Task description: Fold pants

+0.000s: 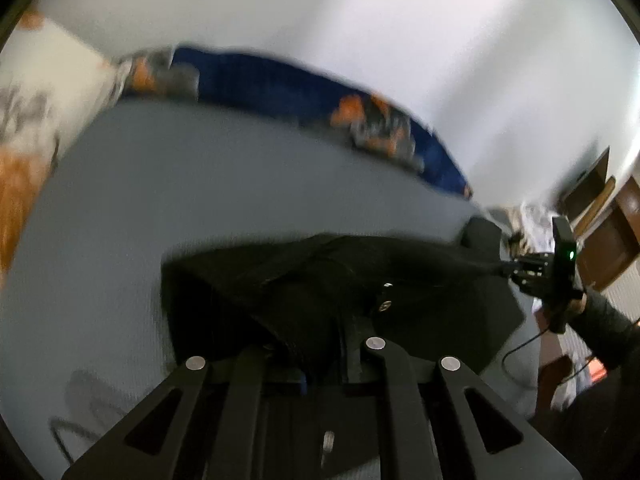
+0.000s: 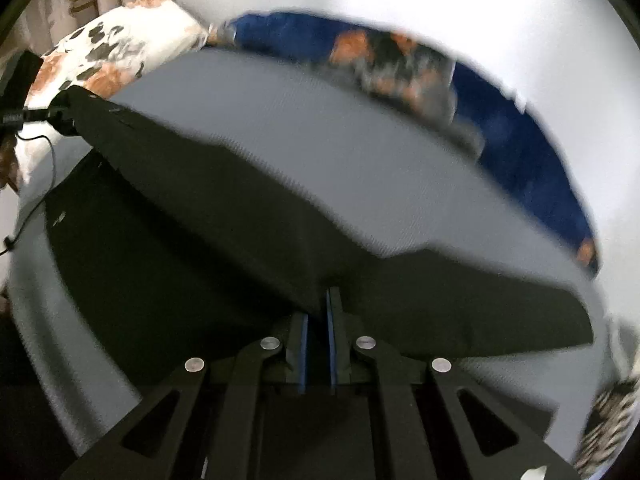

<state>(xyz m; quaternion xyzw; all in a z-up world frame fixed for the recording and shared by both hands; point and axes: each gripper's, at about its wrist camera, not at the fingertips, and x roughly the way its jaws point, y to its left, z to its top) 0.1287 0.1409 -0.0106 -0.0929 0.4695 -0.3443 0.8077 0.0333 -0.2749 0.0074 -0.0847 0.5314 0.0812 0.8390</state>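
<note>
Black pants point(image 1: 312, 280) are held up over a grey bed sheet point(image 1: 200, 184). My left gripper point(image 1: 320, 344) is shut on one edge of the pants, near their metal button point(image 1: 386, 306). My right gripper point(image 2: 318, 304) is shut on the other edge of the pants point(image 2: 208, 208), and the cloth stretches taut between the two grippers. In the left wrist view the right gripper point(image 1: 504, 268) shows at the far right, pinching the cloth. In the right wrist view the left gripper point(image 2: 60, 114) shows at the far left, also holding the cloth.
A blue blanket with orange flowers point(image 1: 280, 84) lies along the far edge of the bed by a white wall point(image 1: 400, 20). A white floral pillow point(image 2: 108, 56) lies at the left end. Brown wooden furniture point(image 1: 616, 236) stands at the right. A cable point(image 1: 520, 352) hangs from the right gripper.
</note>
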